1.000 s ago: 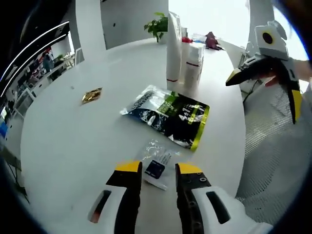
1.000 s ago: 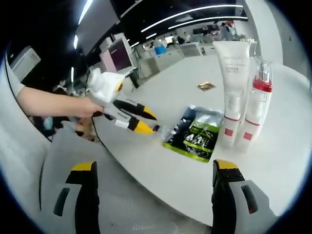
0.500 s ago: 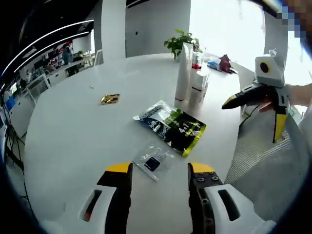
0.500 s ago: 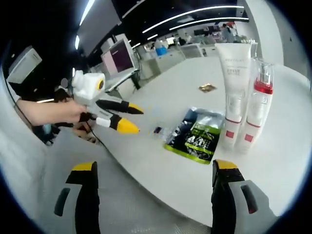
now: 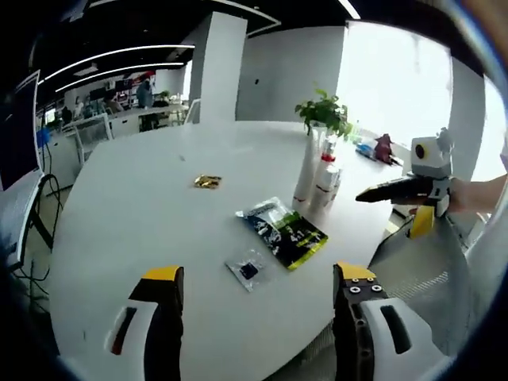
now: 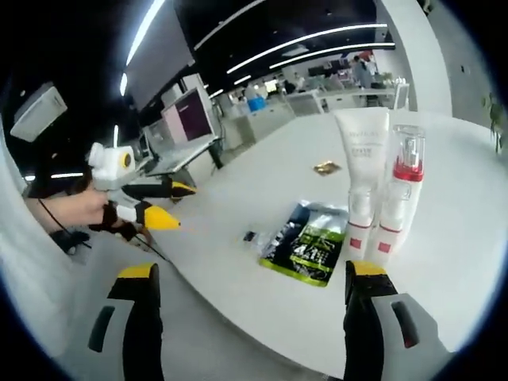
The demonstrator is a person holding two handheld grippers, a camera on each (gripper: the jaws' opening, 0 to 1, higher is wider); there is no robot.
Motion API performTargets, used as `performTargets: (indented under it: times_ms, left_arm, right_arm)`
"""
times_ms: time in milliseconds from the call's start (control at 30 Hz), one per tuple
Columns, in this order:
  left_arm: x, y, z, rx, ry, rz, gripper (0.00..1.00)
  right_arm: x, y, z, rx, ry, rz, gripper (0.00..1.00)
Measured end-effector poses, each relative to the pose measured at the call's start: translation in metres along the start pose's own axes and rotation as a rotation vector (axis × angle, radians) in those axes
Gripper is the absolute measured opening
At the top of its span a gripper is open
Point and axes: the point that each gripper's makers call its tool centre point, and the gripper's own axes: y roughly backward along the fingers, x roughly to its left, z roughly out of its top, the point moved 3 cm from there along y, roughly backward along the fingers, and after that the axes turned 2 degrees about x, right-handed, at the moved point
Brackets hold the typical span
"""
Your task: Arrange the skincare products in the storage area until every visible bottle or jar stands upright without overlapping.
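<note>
Near the far side of the round white table [image 5: 135, 206] a tall white tube [image 5: 305, 171] and a clear pump bottle with a red collar [image 5: 326, 179] stand upright, touching. A black-and-green pouch [image 5: 283, 231] lies flat in front of them, with a small clear sachet [image 5: 248, 270] beside it. My left gripper [image 5: 259, 275] is open and empty, held back from the table edge. My right gripper [image 6: 252, 271] is open and empty, facing the tube [image 6: 361, 186], the bottle [image 6: 397, 198] and the pouch [image 6: 305, 242]. The left gripper [image 6: 173, 206] shows there, held off the table.
A gold wrapper [image 5: 208, 182] lies alone further in on the table. A potted plant [image 5: 324, 113] and a small red object [image 5: 385, 148] sit at the far edge. The right gripper [image 5: 393, 213] hovers off the table's right side. Desks and monitors [image 6: 190, 99] fill the background.
Both grippers have drawn back from the table, so everything looks smaller. My left gripper's jaws have spread much wider and left the sachet. The products have not moved.
</note>
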Motion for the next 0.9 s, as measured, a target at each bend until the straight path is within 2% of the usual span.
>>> performTargets:
  times_ms: [167, 267, 433, 533, 667, 900]
  left_arm:
    - [-0.005, 0.016, 0.001, -0.029, 0.046, 0.020, 0.79]
    - [-0.009, 0.023, -0.003, -0.023, 0.051, 0.025, 0.79]
    - [-0.017, 0.038, -0.004, -0.059, 0.068, 0.043, 0.81]
    - [-0.022, 0.041, -0.006, -0.065, 0.071, 0.052, 0.83]
    - [-0.020, 0.043, -0.011, -0.064, 0.094, 0.072, 0.87]
    - [-0.022, 0.043, -0.016, -0.079, 0.083, 0.098, 0.95]
  right_arm:
    - [-0.003, 0.011, 0.010, -0.023, -0.005, -0.016, 0.98]
    - [-0.004, 0.016, 0.008, -0.030, -0.015, -0.020, 0.99]
    - [0.000, 0.020, 0.000, -0.016, -0.009, -0.025, 0.99]
    - [0.002, 0.022, -0.002, -0.011, -0.008, -0.025, 0.99]
    - [0.000, 0.022, -0.001, -0.013, -0.003, -0.023, 0.99]
    - [0.001, 0.026, -0.003, -0.011, 0.008, -0.023, 0.99]
